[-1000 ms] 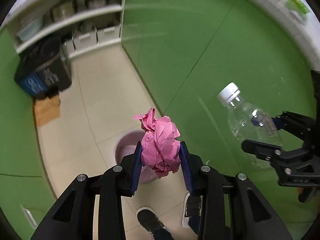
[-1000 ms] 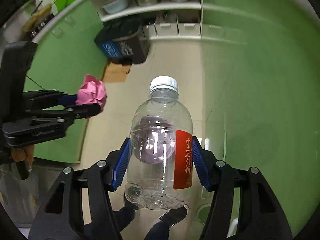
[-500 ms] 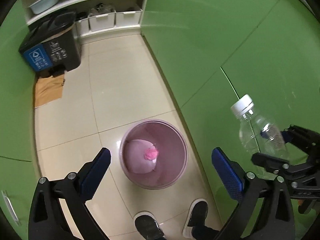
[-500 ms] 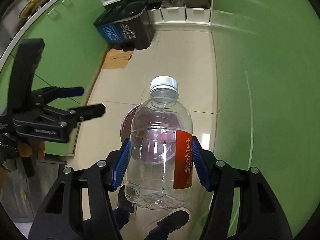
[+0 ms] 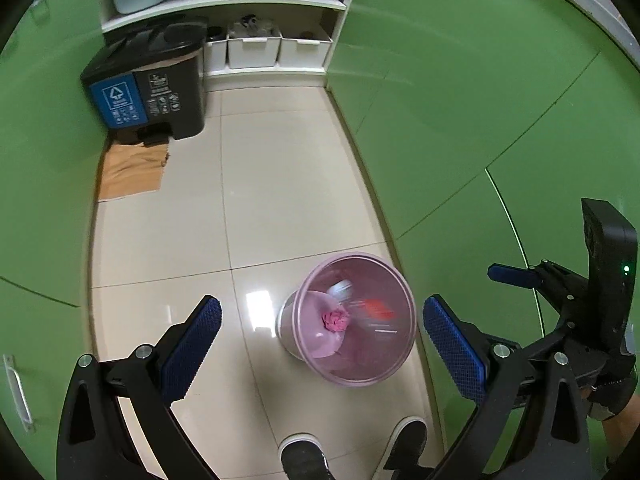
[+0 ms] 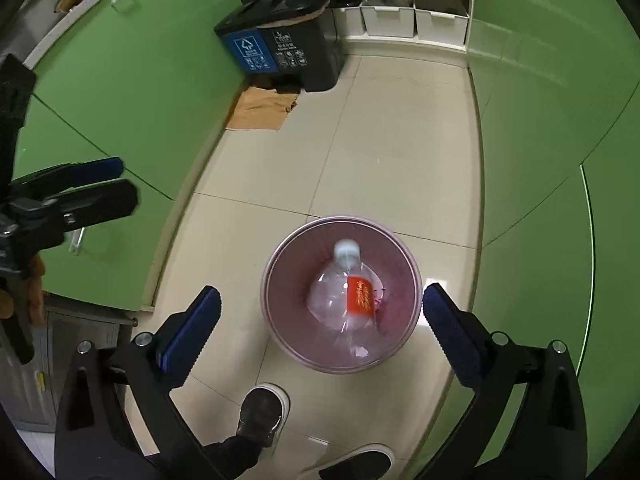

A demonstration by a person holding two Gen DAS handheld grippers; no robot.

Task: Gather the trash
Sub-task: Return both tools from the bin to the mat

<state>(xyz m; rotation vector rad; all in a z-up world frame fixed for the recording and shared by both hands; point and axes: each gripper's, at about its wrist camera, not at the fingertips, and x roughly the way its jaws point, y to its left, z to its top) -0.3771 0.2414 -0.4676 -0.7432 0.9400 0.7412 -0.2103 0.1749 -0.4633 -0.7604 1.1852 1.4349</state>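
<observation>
Changed since half a second ago: right gripper has spread its jaws and let go of the clear bottle, which it then clamped; bottle is now inside the pink bin. Left gripper was already spread wide and remains so, holding nothing.

Item 1, clear bottle. White cap, red label. In the bin, blurred in both views, so possibly not yet settled. Long axis runs near to far in the right wrist view, cap toward the far rim, base toward the near rim.

Item 2, pink paper ball. On the bin floor, just left of the bottle in the left wrist view; hidden by the bottle in the right wrist view.

Item 3, pink bin. Upright on the tiled floor, against the green cabinets on the right, just ahead of the person's shoes.

Relation for the coming move: bin sits directly below and between the right gripper's fingers, slightly right of centre under the left. Both items are binned; no other trash shows on the floor. Judged: each gripper is free for a further pickup, neither favoured.

Other fixtures: black recycling bin and flattened cardboard, far left.
</observation>
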